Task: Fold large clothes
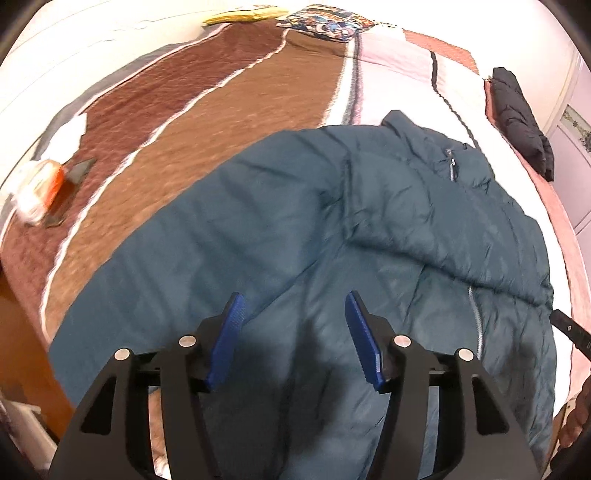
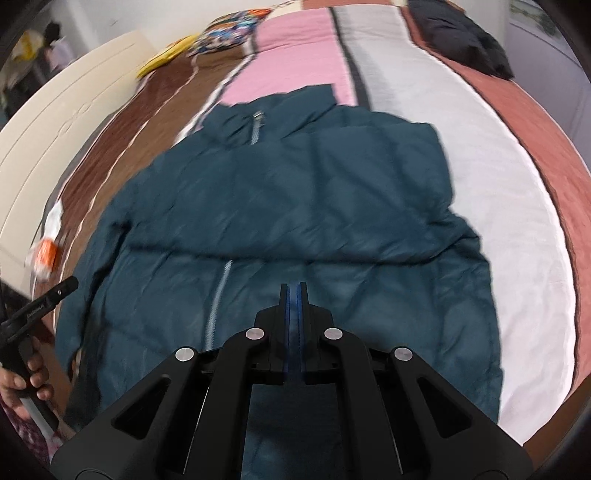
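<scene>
A large teal puffer jacket [image 1: 295, 221] lies front up on the striped bedspread [image 1: 207, 110], with its grey zipper [image 2: 218, 299] running down the middle. One sleeve is folded across the chest [image 2: 332, 221]. My left gripper [image 1: 294, 295] hovers open over the jacket's lower part, and nothing is between its blue pads [image 1: 231, 332]. My right gripper [image 2: 293, 286] is shut above the hem area, pads pressed together with no cloth seen between them. In the right wrist view, a hand [image 2: 22, 376] holds the left tool at the left edge.
A folded black jacket [image 1: 521, 118] lies near the bed's far right edge. A colourful pillow [image 1: 325, 22] and a yellow item [image 1: 243, 14] sit at the head end. An orange and white packet [image 1: 40, 188] rests on the bed's left side by the cream headboard [image 2: 55, 140].
</scene>
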